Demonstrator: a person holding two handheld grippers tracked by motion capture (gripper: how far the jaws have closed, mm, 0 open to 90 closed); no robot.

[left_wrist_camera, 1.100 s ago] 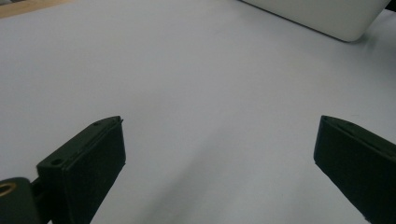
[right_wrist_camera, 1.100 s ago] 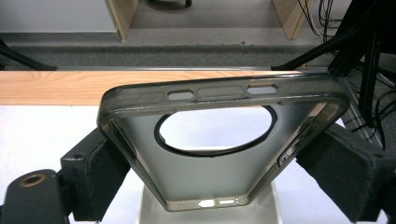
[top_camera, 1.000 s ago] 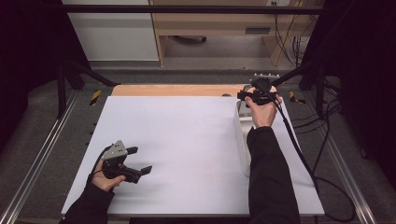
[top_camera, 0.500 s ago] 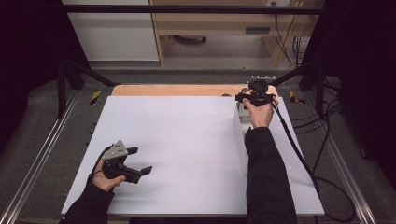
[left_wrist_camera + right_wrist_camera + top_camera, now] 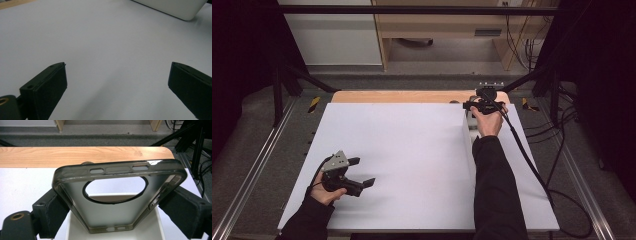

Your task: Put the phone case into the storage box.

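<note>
White counter (image 5: 412, 150), wooden strip along its far edge. White tray (image 5: 112, 230) at the far right of the counter. Right tool (image 5: 112, 207) clamped on a smoky translucent phone case (image 5: 117, 195) by its two long sides, held above the tray; apparently clear of it, angle poor. Left tool (image 5: 117, 82) spread wide, holding nothing, low over bare counter, near left.
</note>
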